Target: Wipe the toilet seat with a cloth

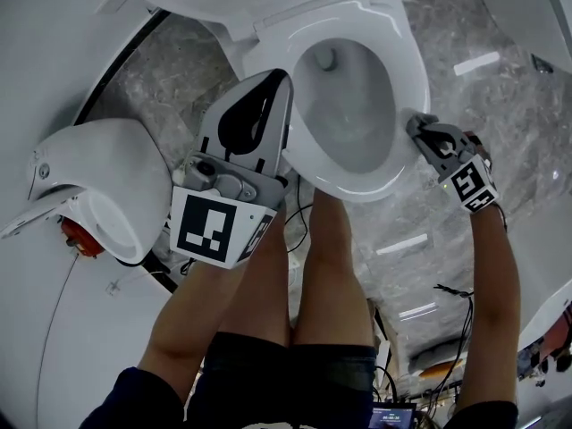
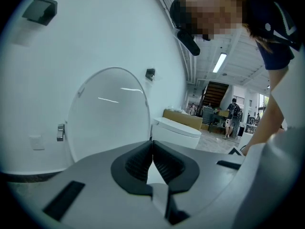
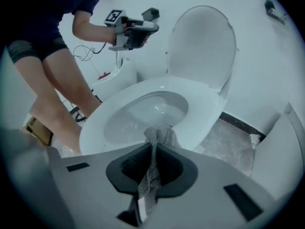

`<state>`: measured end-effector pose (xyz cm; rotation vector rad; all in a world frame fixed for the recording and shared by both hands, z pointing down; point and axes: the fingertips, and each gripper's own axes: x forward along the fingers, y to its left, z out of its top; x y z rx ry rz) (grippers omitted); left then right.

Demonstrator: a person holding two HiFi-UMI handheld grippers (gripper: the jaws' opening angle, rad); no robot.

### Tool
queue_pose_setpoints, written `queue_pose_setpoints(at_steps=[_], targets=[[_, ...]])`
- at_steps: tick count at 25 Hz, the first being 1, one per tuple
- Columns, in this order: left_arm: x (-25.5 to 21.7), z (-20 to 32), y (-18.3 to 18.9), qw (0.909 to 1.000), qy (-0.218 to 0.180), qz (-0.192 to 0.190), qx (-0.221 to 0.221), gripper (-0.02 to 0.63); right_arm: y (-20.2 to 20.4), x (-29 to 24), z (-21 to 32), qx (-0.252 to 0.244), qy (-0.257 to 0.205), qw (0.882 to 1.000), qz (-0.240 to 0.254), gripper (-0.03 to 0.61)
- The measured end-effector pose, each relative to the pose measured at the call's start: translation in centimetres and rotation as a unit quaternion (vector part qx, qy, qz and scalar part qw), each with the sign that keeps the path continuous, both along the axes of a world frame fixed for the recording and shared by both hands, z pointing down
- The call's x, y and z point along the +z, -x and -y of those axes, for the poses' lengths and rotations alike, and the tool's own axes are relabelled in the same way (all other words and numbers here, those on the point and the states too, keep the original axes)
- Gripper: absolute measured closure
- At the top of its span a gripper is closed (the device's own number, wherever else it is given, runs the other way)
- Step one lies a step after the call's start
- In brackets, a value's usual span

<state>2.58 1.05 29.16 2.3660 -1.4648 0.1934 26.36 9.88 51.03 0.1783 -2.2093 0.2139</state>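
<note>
1. Hold the right gripper (image 3: 153, 148) shut tight on the cloth (image 3: 161, 135), just as now: grey weave pinched between the pads, a small tuft poking past the tips, a tail trailing back through the throat.
2. Lead with that tuft, not the hard tips. With so little cloth out front, too steep a tilt would likely scrape plastic on the seat.
3. Press the tuft flat onto the toilet seat (image 3: 200, 97). At present it sits at the outer rim on the person's right side; cannot tell for sure whether touching or just short of it.
4. Sweep along the ring in one steady arc, staying on the top face and clear of the bowl (image 3: 145, 111) opening, so as not to dip the cloth.
5. Ease off the pressure where the rim curves over, to avoid slipping off toward the floor (image 1: 500, 88).
6. Work back toward the hinge under the raised lid (image 3: 202, 46), then round the front edge.
7. Leave the left gripper (image 2: 152, 147) alone: tips together on nothing, held up by the seat's left side, well apart from the cloth. Probably not needed unless the seat shifts.
</note>
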Motion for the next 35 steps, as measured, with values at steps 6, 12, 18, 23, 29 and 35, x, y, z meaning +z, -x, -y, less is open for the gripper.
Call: queue_pose_setpoints(at_steps=[6,12,18,23,29,35], targets=[[0.6,-1.0,-1.2,0.9999,0.007,-0.001,0.013,0.594,0.4,-0.5,5.3,0.073,-0.031,0.997,0.023,0.531],[0.1,-1.0,-1.2,0.9999,0.003,-0.001,0.012,0.594,-1.0,-0.2,-1.0,0.176,0.031,0.982,0.053,0.531],[-0.9,-0.3,-0.6,1.0000,-0.004,-0.004,0.006,0.594,0.9,-0.5,-10.1,0.250,0.111,0.958,0.084,0.531],[-0.6,-0.1,-0.2,1.0000,-0.002,0.000,0.007,0.594,0.6,-0.2,-7.8,0.209,0.085,0.971,0.079,0.531],[0.4,0.2,0.2,1.0000,0.004,0.005,0.000,0.594,-0.8,-0.1,-0.6,0.244,0.039,0.965,0.091,0.532],[0.2,0.7,0.1,1.0000,0.001,0.003,-0.002,0.594,0.7,-0.2,-7.5,0.346,0.061,0.931,0.099,0.532]])
